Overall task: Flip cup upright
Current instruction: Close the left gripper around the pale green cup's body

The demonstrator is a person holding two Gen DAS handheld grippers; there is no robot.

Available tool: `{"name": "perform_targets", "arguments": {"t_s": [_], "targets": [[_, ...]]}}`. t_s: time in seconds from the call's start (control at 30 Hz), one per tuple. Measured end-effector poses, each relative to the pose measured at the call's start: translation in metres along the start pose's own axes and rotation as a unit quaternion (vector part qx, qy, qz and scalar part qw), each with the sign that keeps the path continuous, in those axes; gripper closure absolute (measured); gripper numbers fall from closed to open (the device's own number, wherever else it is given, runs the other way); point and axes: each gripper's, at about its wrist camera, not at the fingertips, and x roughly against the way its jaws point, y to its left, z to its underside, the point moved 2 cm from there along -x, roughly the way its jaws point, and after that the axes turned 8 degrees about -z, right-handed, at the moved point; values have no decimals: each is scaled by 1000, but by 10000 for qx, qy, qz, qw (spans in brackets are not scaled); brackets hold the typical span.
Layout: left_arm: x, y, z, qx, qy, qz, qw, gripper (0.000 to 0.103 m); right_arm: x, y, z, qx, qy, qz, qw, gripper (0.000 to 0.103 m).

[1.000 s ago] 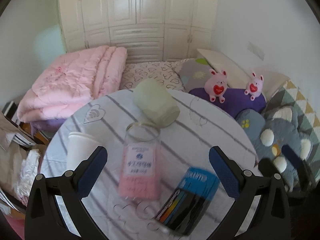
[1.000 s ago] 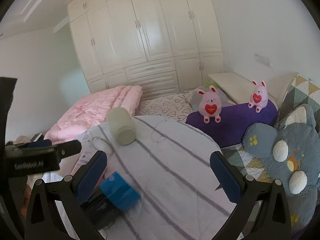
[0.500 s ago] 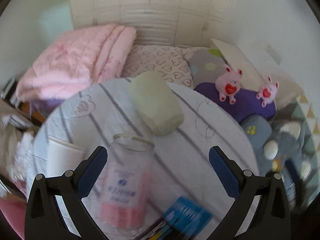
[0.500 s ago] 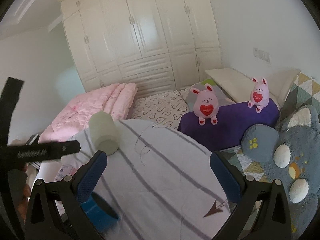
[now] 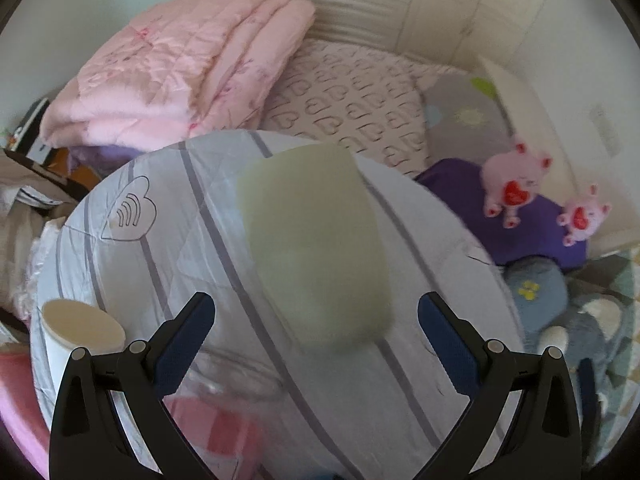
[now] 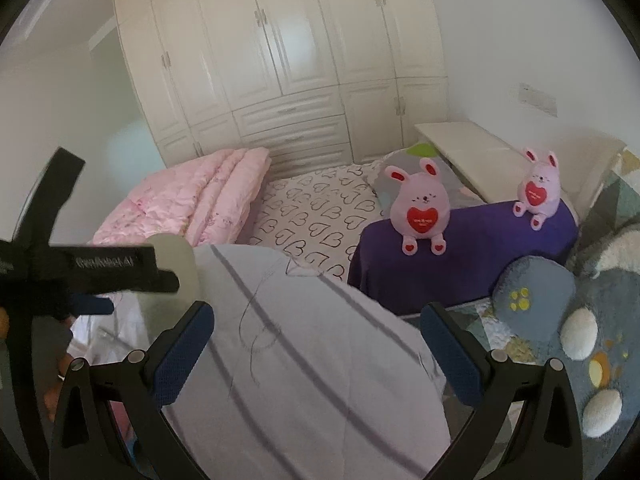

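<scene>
Pale green cup (image 5: 316, 248) lies on side on striped round table (image 5: 160, 272), just ahead of left gripper (image 5: 316, 312), jaws wide. Right gripper (image 6: 316, 324) beside table, wide, empty.

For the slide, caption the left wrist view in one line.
Open left tongs closing in on the pale green cup lying on its side on the striped table.

Pink quilt (image 5: 176, 68), two plush bunnies (image 6: 420, 210)
</scene>
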Motion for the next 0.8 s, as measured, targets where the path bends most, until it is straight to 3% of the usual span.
{"name": "perform_targets", "arguments": {"t_s": [0.3,0.37,0.4,0.8], "targets": [[-34,-9,-20,-121,371,-195,9990,0,-32,3,0,30,212,-182,9996,0],[-41,-10,-20,-90,524,-34,9986,9,-34,3,2,-15,244,-215,9995,0],[-42,-10,-19,-78,566,113,9983,20,-35,3,3,-24,272,-209,9994,0],[-1,-4,-6,-298,182,470,9983,22,-29,8,1,61,352,-140,9993,0]]}}
